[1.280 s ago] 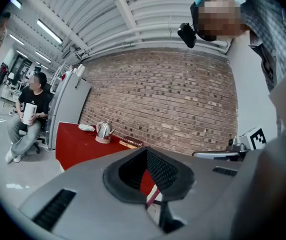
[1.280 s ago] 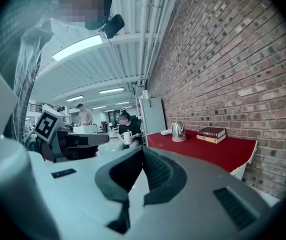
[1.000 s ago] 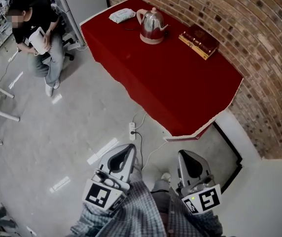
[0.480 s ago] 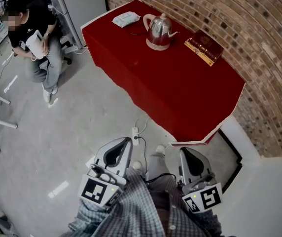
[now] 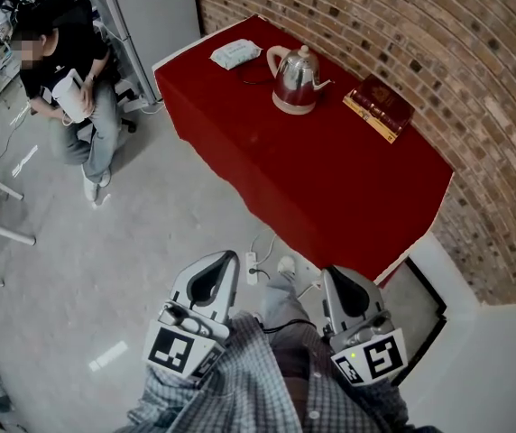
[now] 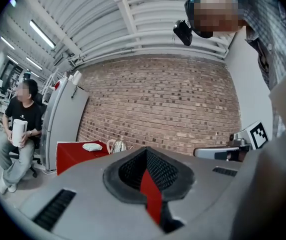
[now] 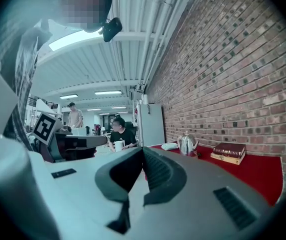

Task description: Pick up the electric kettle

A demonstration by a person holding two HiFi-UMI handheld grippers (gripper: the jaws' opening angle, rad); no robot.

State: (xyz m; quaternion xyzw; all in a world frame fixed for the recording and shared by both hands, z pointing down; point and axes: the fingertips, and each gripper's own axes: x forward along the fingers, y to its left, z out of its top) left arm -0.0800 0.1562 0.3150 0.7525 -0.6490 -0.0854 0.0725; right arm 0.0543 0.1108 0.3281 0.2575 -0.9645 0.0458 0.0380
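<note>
On table (image 5: 330, 183), far end by the brick wall: kettle (image 5: 299, 78) stood upright on its base, between packet (image 5: 234, 54) and book (image 5: 380, 106). Left tool (image 5: 225, 262) and right tool (image 5: 332, 276) were closed, empty, well apart from it. Risks judged: unopened jaws could topple it; polished steel might slip; floor cable (image 5: 252, 264) could snag a foot.

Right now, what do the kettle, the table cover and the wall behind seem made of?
Kettle: likely polished stainless steel, mirror-bright with highlights.
Table cover: seemingly red cloth, matte, draping over the edges.
Wall: bare brick, rough, with visible mortar lines.
</note>
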